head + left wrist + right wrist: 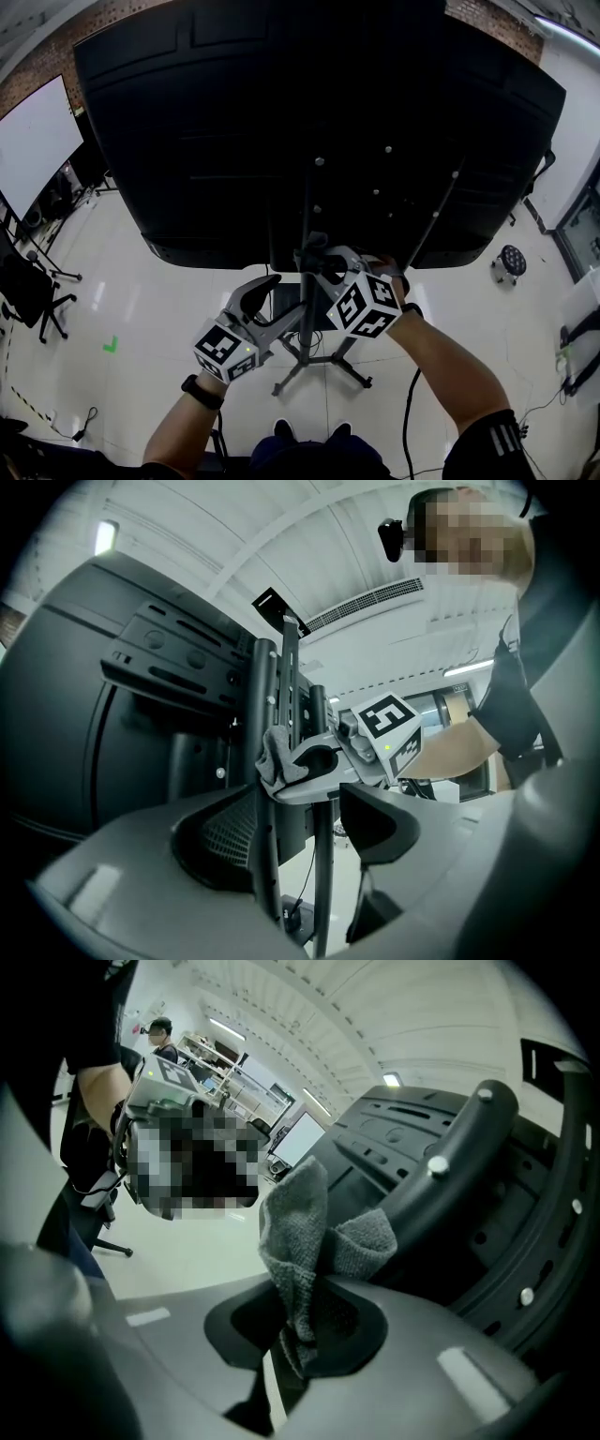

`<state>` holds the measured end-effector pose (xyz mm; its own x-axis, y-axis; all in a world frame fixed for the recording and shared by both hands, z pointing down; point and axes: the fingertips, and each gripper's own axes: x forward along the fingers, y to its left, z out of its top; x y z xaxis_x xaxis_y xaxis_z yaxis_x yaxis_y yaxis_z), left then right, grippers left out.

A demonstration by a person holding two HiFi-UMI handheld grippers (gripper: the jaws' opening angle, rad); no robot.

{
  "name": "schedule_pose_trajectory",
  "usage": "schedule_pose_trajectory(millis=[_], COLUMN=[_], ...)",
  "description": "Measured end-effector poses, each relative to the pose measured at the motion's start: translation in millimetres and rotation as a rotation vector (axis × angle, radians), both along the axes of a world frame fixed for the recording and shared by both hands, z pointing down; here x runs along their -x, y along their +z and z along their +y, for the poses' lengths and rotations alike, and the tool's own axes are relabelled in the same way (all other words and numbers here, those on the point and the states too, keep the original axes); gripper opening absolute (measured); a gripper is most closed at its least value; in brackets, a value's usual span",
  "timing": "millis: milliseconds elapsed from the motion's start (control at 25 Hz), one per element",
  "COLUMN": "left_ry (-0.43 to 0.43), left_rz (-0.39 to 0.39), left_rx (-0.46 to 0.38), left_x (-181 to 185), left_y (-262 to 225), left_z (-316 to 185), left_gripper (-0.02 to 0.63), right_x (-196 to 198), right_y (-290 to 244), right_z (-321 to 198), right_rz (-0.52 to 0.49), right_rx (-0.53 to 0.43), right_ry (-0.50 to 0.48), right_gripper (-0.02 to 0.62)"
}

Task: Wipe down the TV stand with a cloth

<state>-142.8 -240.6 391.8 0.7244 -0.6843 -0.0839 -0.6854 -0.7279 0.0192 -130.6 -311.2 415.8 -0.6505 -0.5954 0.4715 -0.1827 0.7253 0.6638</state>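
A large black TV (281, 112) shows its back on a wheeled stand; the stand's upright pole (307, 206) runs down the middle. My right gripper (314, 258) is shut on a grey cloth (305, 1241), and the cloth (275, 757) is pressed against the pole just under the TV's lower edge. My left gripper (274, 305) sits lower and to the left. Its jaws stand open on either side of the pole (267, 855), with a gap on the right side. Seen from the left gripper view, the right gripper (300, 766) reaches in across the pole.
The stand's base legs (319, 366) spread on the glossy white floor right in front of my feet (281, 429). A black cable (410, 412) trails at the right. An office chair (28, 291) and a whiteboard (33, 131) stand at the left.
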Motion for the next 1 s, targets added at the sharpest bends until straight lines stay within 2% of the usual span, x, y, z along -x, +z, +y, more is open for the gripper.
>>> schedule_pose_trajectory(millis=[800,1000], left_ry=[0.013,0.0], left_rz=[0.012,-0.003], left_rx=[0.212,0.291], left_x=[-0.7,1.8], left_y=[146.2,199.2], left_z=[-12.4,-15.4], left_gripper=[0.307,0.31], right_x=[-0.1,0.8], right_y=[175.1,228.3], right_z=[3.8,3.0], right_rz=[0.061,0.051], right_rx=[0.205,0.303], right_ry=[-0.009,0.006], right_gripper=[0.044,0.044])
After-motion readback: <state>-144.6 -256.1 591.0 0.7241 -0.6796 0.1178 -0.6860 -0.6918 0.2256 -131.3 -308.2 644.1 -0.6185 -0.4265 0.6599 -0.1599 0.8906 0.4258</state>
